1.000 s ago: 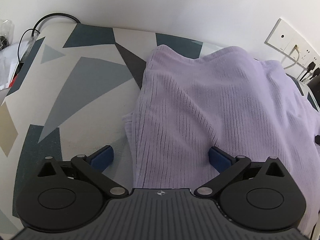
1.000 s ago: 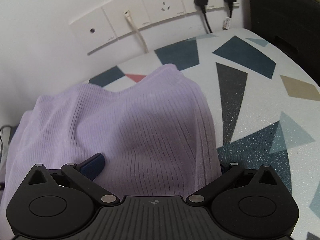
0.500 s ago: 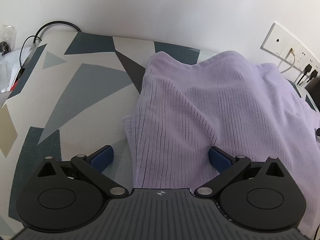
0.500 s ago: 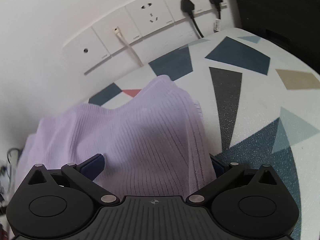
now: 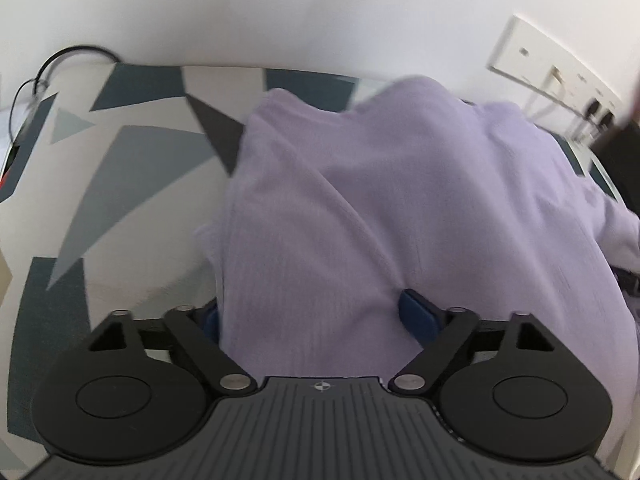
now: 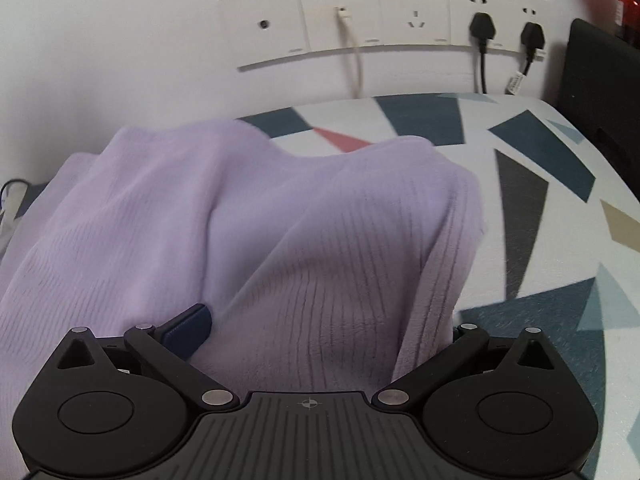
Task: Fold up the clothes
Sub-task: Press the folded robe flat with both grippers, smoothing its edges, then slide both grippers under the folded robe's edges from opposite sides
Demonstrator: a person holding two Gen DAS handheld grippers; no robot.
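Note:
A lilac ribbed knit garment (image 5: 400, 200) lies bunched on a table under a geometric-patterned cloth (image 5: 132, 168). My left gripper (image 5: 312, 312) is open and straddles the garment's near left edge. The fabric covers its left pad, while the blue right pad (image 5: 416, 312) presses into the knit. In the right wrist view the same garment (image 6: 240, 220) rises in folds toward my right gripper (image 6: 326, 326). That gripper is open around the near right edge. Its left pad (image 6: 192, 328) shows against the fabric and its right pad is hidden behind a ribbed fold.
A white wall close behind the table carries a row of sockets (image 6: 400, 16) with two black plugs (image 6: 482, 24) and a white cable (image 6: 352, 60). A black object (image 6: 600, 72) stands at the right end. A black cable (image 5: 60, 56) loops at the far left corner.
Both views have swung and blurred while the fabric stays between the fingers. The left fingers have drawn slightly closer together. The knit now tents up toward both grippers, and the right view faces the sockets squarely.

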